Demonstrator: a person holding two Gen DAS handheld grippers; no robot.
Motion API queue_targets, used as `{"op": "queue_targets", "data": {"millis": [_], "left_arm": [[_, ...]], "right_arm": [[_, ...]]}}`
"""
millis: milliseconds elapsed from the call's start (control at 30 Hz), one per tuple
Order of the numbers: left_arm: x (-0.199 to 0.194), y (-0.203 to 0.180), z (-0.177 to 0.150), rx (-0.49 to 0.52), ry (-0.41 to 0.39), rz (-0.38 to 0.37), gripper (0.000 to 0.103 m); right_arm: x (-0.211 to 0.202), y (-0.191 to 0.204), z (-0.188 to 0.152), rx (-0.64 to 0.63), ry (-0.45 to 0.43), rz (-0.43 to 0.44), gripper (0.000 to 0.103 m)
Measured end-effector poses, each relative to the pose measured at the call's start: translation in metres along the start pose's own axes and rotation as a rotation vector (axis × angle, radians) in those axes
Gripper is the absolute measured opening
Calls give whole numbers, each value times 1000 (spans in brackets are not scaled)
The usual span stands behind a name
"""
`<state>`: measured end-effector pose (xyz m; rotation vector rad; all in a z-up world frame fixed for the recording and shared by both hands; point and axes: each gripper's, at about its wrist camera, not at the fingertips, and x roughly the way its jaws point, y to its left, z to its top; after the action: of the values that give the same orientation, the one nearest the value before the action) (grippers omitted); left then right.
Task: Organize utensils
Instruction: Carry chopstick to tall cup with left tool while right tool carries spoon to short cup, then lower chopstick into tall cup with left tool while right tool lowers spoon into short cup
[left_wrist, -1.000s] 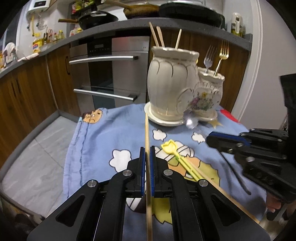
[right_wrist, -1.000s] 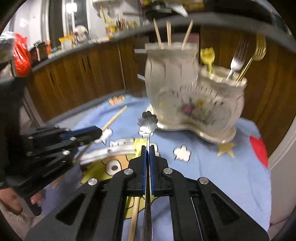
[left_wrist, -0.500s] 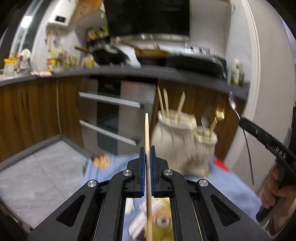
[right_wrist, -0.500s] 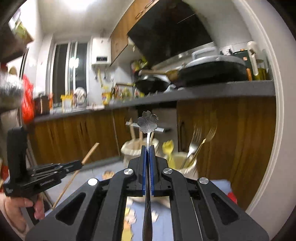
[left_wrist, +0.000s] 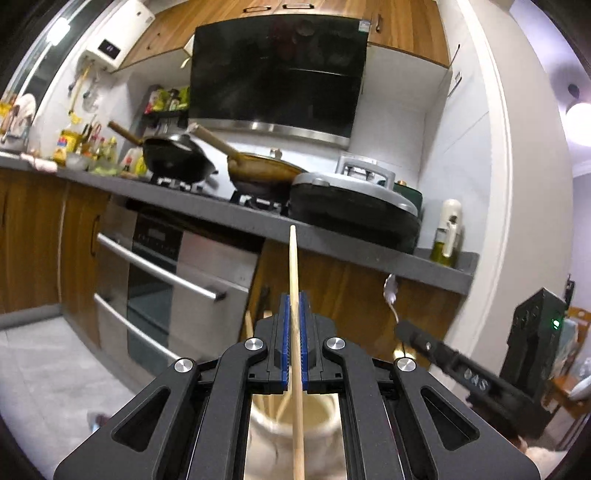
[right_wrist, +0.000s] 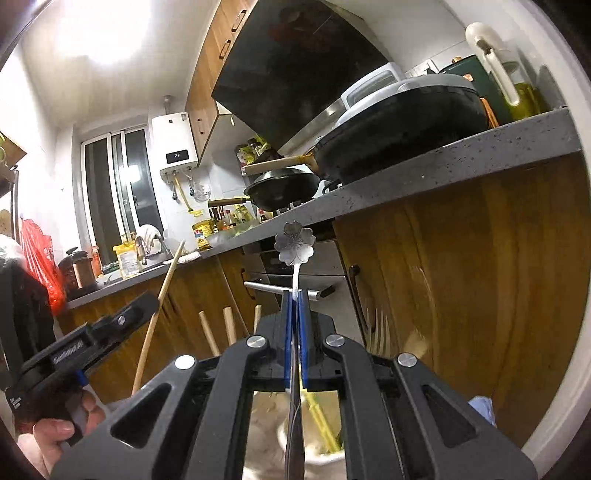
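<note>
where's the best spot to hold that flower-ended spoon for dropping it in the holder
Mid-handle, pinched from both sides across its thin stem, as the right gripper holds it now. The spoon stands upright with its flower end above the jaws, so its lower end points down toward the holder.

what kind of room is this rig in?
A home kitchen, most likely. A black range hood hangs over a gas hob with a black wok and a brown pan, a built-in oven sits under the grey countertop, and a wall water heater hangs by the window.
</note>
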<state>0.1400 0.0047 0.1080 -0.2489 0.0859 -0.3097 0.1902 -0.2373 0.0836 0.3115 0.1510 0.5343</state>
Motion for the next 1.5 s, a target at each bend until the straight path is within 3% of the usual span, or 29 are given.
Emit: {"op": "queue_targets", "data": {"millis": [200, 467, 833, 1267, 1500], "left_arm": [[31, 0, 7, 14, -69, -3, 5], [53, 4, 0, 32, -106, 55, 5], [22, -5, -14, 120, -101, 37, 5], [-24, -4, -53, 135, 89, 43, 5], [-31, 5, -58, 118, 91, 39, 5]], "right_arm": [[21, 5, -4, -76, -30, -25, 3], [32, 6, -10, -111, -54, -87, 3], [37, 14, -22, -166, -21, -118, 3], [-11, 32, -49, -229, 43, -226, 3], [-30, 31, -61, -214, 24, -225, 3]]}}
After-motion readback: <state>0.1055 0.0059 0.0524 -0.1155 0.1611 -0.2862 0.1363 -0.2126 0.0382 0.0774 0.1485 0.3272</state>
